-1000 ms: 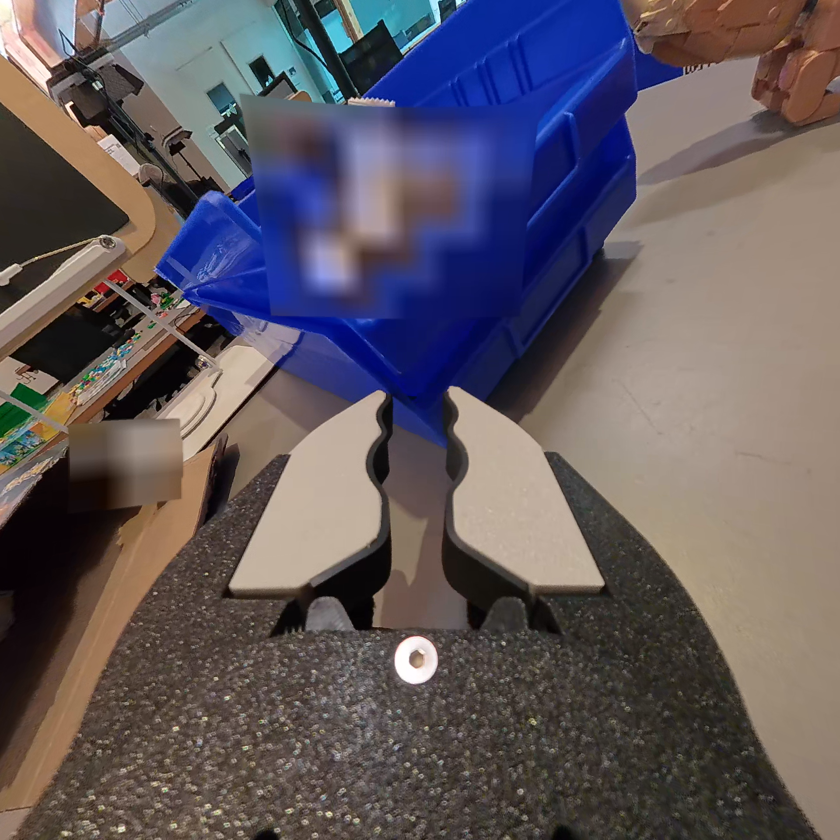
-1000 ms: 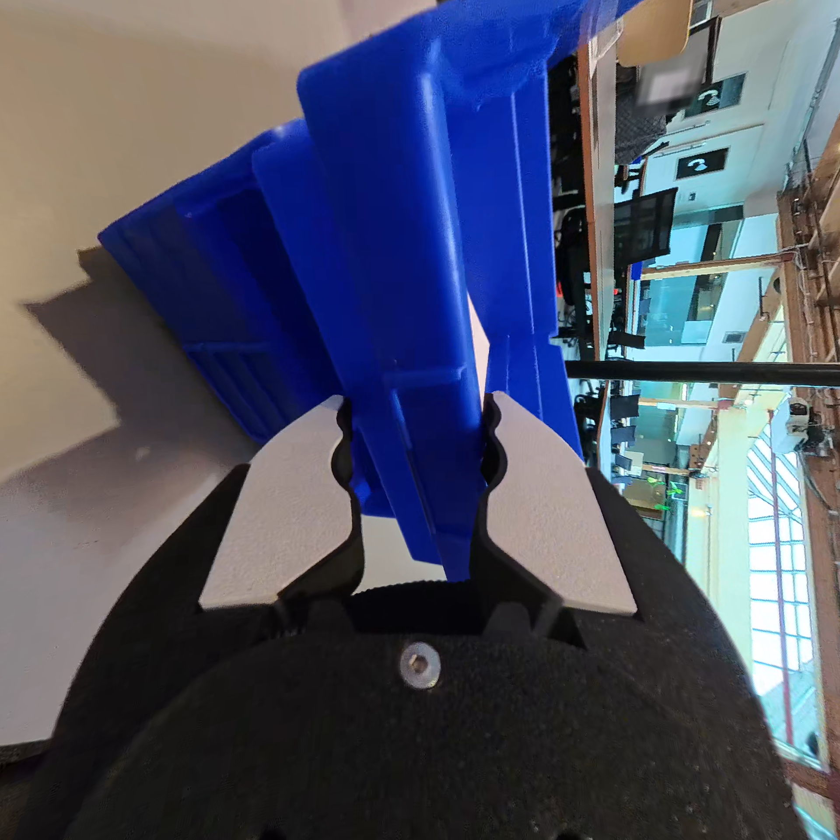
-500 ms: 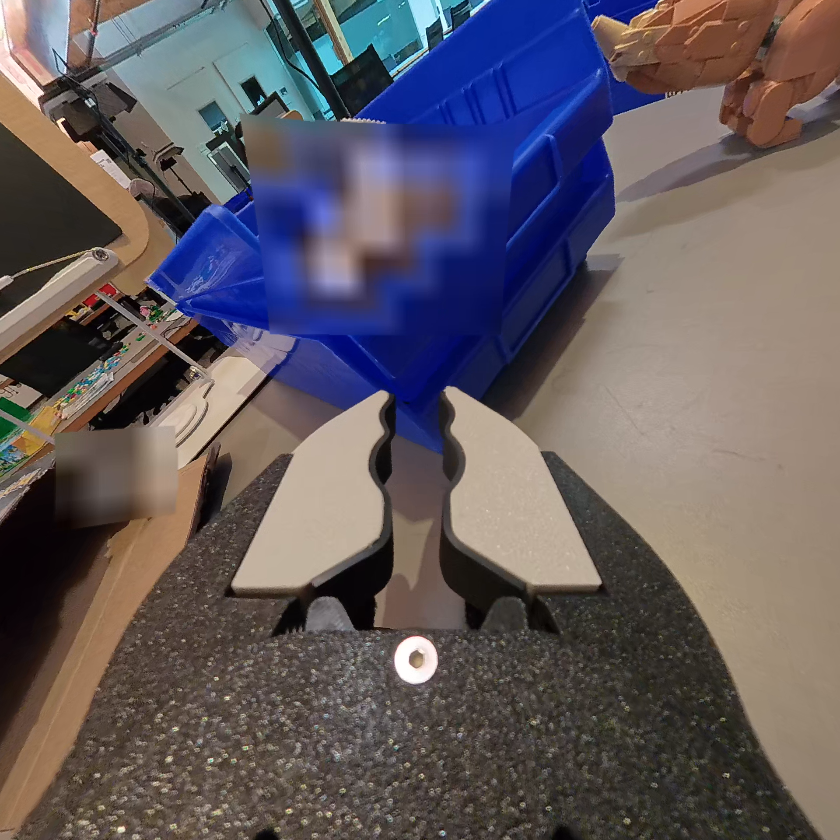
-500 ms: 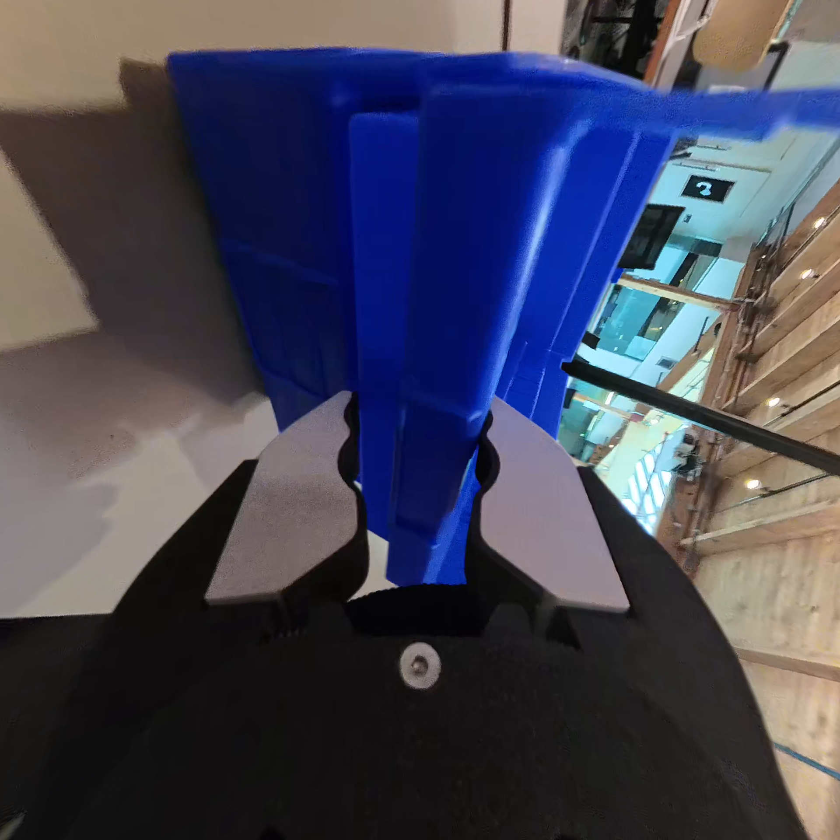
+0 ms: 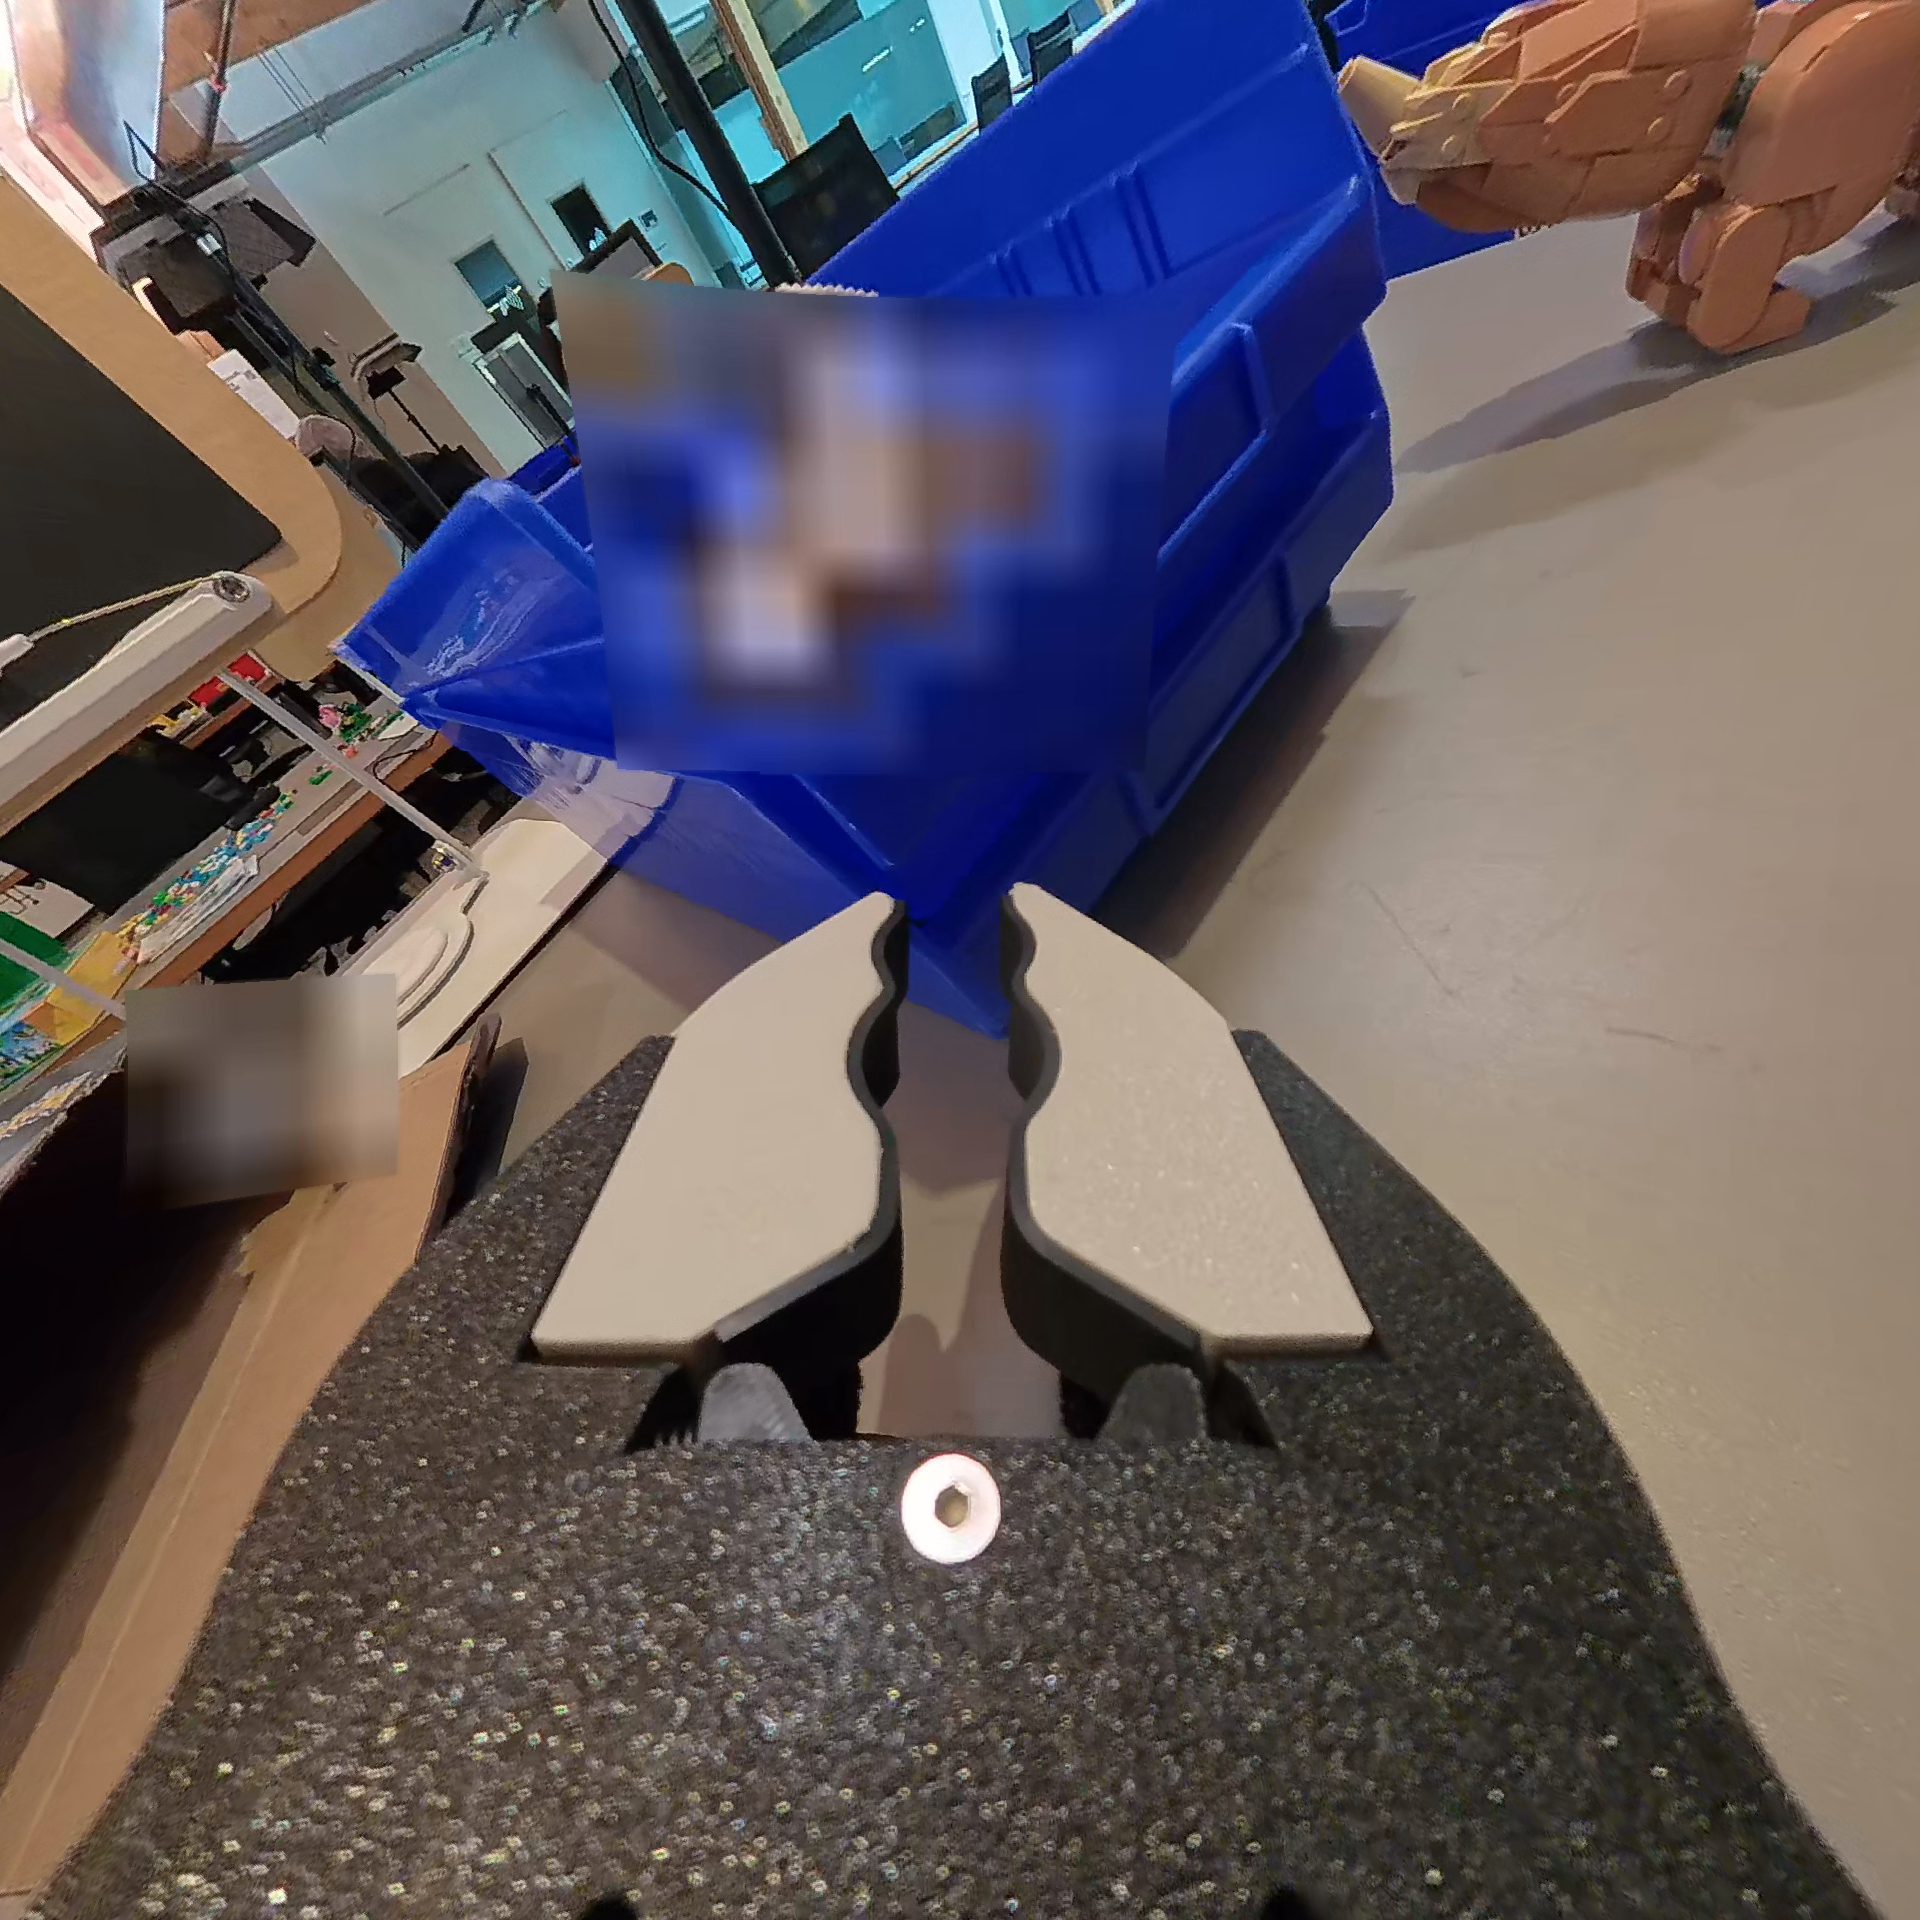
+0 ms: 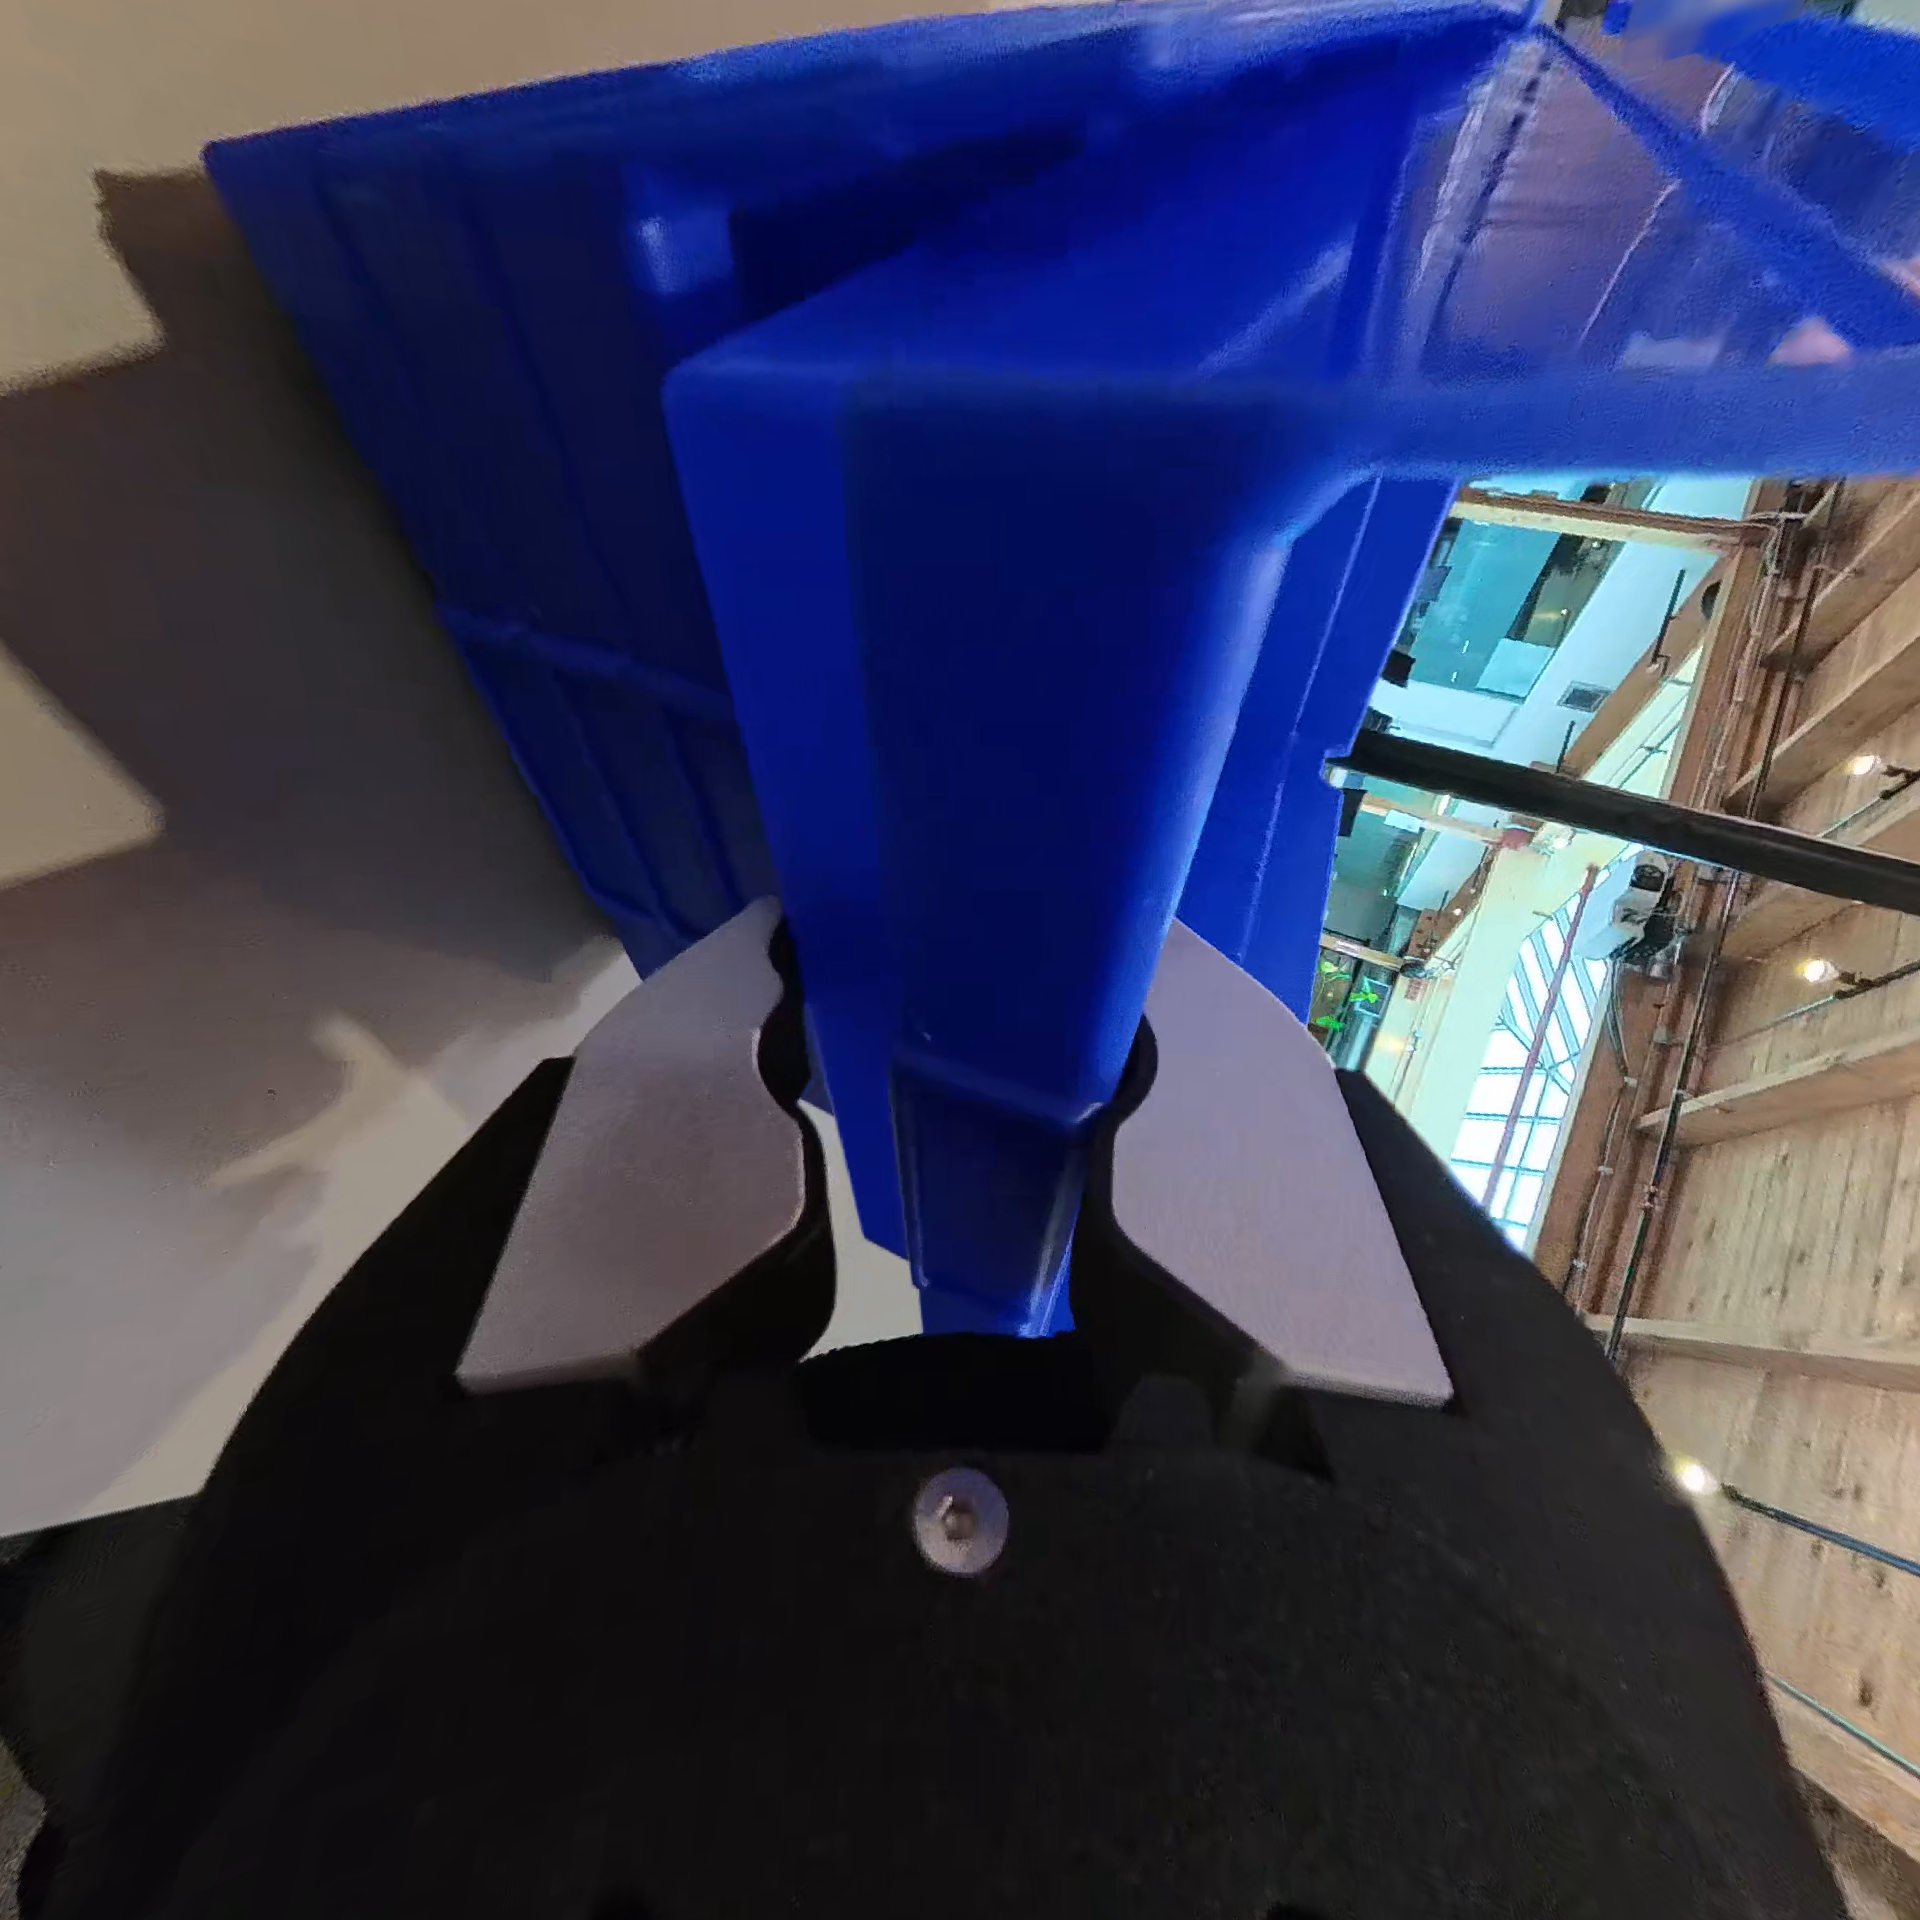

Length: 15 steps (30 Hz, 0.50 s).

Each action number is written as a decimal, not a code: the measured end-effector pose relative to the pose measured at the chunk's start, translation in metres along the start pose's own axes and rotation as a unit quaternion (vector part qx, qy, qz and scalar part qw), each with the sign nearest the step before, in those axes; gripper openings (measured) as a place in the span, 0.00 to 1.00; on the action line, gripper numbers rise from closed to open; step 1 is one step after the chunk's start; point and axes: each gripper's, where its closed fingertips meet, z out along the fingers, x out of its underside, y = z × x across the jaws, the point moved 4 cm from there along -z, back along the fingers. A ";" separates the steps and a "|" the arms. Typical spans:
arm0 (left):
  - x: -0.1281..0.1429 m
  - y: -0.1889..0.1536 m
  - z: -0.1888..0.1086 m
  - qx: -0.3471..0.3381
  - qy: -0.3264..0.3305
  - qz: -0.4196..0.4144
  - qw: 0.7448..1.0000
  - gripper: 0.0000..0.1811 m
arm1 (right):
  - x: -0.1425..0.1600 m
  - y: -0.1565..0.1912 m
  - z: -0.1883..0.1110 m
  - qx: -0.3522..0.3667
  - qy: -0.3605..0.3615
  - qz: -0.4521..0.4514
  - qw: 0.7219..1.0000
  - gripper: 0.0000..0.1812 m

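The right gripper (image 6: pixel 961 997), grey flat-faced fingers with wavy black inner edges on a grainy black body, is clamped on a thick ribbed rim piece of a glossy blue moulded-plastic bin (image 6: pixel 997 644). The plastic fills the gap between the jaws, and the bin's walls fan out ahead and above the fingertips. Beyond it lies a smooth pale tabletop (image 6: pixel 94 1195).

The left gripper (image 5: pixel 951 920) holds nothing; its jaws stand a narrow gap apart, with bare tabletop (image 5: pixel 1558 935) showing between them. Just ahead of its tips sits the corner of a stack of ribbed blue plastic bins (image 5: pixel 1247 582) (part of it is blurred over). Far ahead to its right stands a tan blocky brick-built figure (image 5: pixel 1621 135); to its left, a brown cardboard box edge (image 5: pixel 312 1278).
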 end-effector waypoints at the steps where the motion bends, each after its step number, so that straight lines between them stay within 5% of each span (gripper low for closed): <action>1: 0.000 0.000 0.000 0.000 -0.001 -0.001 1.000 0.09 | 0.002 -0.002 -0.002 0.002 0.000 0.004 1.000 0.31; 9: -0.001 0.001 -0.001 -0.001 -0.004 -0.005 1.000 0.08 | 0.008 -0.023 -0.022 0.036 -0.010 0.032 0.999 0.32; 15: -0.002 0.003 -0.002 -0.002 -0.010 -0.012 1.000 0.08 | 0.020 -0.086 -0.070 0.158 -0.028 0.098 0.982 0.31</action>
